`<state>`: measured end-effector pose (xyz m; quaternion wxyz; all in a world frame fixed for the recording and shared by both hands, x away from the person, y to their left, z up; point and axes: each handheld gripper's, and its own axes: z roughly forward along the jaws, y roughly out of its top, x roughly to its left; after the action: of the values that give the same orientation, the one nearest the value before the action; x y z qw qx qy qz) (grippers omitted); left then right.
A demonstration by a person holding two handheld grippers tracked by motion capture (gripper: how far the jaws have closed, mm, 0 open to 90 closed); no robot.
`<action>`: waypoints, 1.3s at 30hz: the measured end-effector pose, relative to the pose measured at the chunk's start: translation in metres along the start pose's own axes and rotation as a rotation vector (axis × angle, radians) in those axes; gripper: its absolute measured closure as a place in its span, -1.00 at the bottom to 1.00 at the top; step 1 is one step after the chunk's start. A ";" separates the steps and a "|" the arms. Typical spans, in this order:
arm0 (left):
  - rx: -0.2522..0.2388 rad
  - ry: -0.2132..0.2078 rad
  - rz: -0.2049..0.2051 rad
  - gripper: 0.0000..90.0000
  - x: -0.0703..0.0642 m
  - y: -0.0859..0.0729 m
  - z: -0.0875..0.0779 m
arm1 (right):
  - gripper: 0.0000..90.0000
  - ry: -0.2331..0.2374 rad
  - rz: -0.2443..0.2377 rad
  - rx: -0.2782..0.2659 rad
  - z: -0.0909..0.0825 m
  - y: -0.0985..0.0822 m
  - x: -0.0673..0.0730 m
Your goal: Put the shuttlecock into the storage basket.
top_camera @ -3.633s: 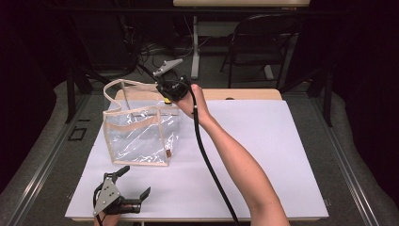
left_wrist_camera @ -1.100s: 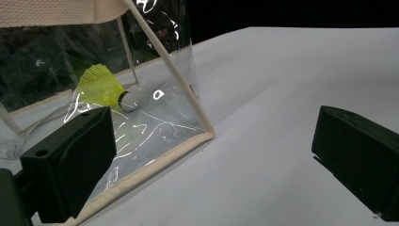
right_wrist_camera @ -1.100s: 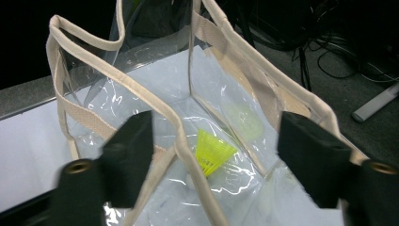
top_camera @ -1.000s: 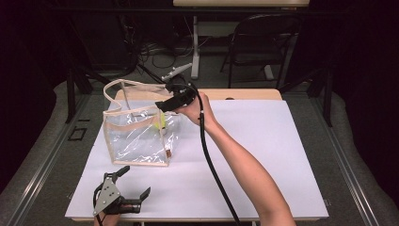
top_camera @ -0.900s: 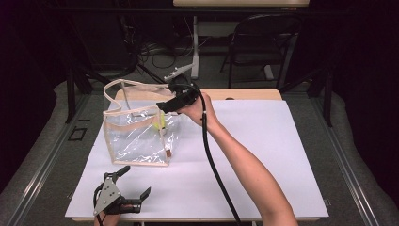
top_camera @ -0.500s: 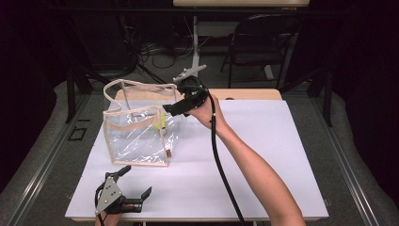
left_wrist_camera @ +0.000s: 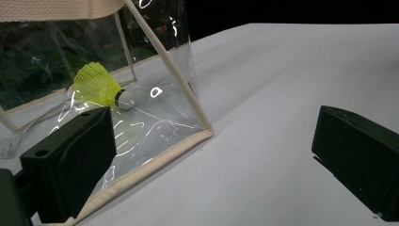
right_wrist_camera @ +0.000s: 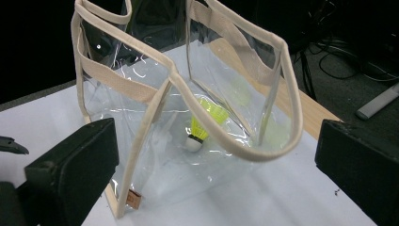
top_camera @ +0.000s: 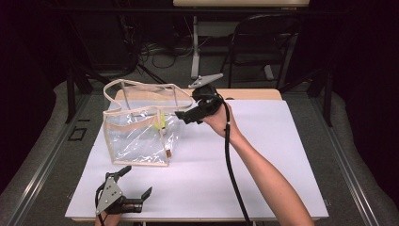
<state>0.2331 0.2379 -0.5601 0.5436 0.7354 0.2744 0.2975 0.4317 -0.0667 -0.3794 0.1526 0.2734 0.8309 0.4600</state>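
The yellow shuttlecock [right_wrist_camera: 202,125] lies on the floor of the clear bag [top_camera: 136,136] near the table's [top_camera: 263,155] far left corner, and the right gripper [top_camera: 181,116], jaws wide and empty, hangs beside the bag's rim. One careless swing could snag the beige handle [right_wrist_camera: 226,146] and tip the light bag (it looks flimsy). The left gripper [top_camera: 139,186] rests open and empty at the near left edge, with the bag's plastic wall between it and the shuttlecock.

The high view looks forward and down over the table [top_camera: 263,155]; both gripper views face the clear bag [top_camera: 136,136] closely, sharing its shuttlecock [left_wrist_camera: 96,86].
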 end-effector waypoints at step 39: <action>0.010 -0.012 0.009 -1.00 0.000 0.000 0.001 | -1.00 -0.065 -0.012 -0.005 -0.073 -0.096 0.009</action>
<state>0.2332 0.2373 -0.5600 0.5400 0.7411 0.2694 0.2943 0.3577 -0.1525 -0.4222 0.1831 0.2829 0.8260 0.4519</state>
